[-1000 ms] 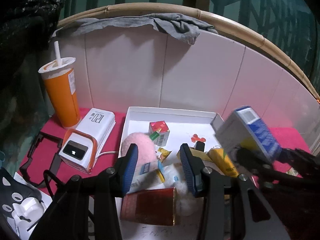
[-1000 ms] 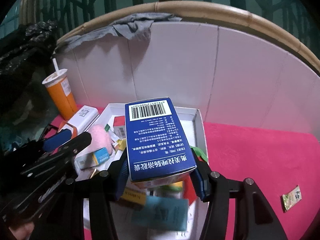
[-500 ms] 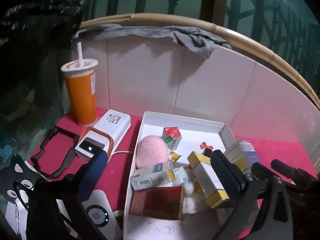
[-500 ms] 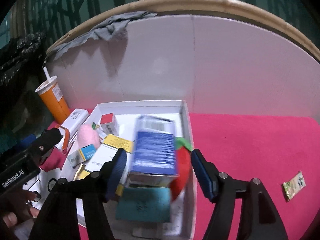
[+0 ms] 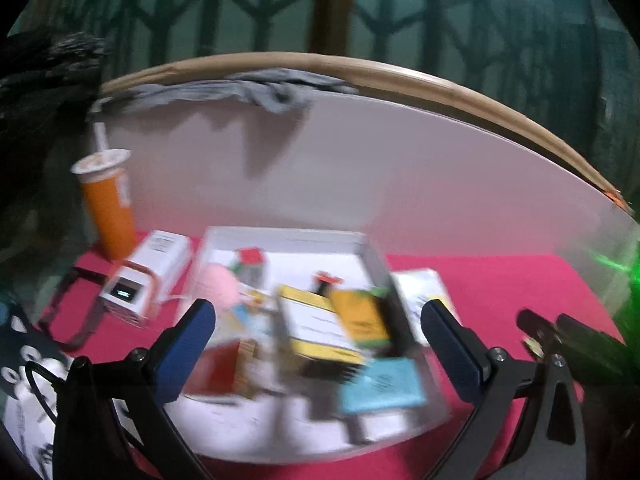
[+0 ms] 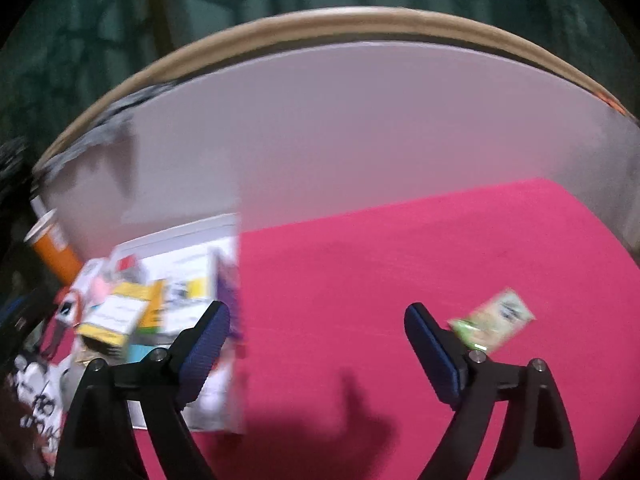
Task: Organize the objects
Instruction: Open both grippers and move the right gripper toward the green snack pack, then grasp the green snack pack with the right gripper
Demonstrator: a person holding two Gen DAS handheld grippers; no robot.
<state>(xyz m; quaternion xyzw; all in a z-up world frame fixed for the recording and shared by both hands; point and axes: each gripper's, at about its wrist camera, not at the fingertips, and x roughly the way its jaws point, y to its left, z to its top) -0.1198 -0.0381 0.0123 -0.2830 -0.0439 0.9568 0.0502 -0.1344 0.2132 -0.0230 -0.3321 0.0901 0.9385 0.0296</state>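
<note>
One tray [image 5: 372,248], one orange cup [image 5: 108,204], one power bank [image 5: 148,276], one pink plush [image 5: 218,286], one green sachet [image 6: 494,318], one grey cloth [image 5: 260,90].

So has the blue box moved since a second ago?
Yes. It left the right gripper, whose jaws have just been opening and are empty; its place in the white tray is too blurred to pinpoint.

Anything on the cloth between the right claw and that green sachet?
No. In the right wrist view the right claw stands open and empty, and only bare pink cloth lies up to the green sachet, just past its right finger.
</note>
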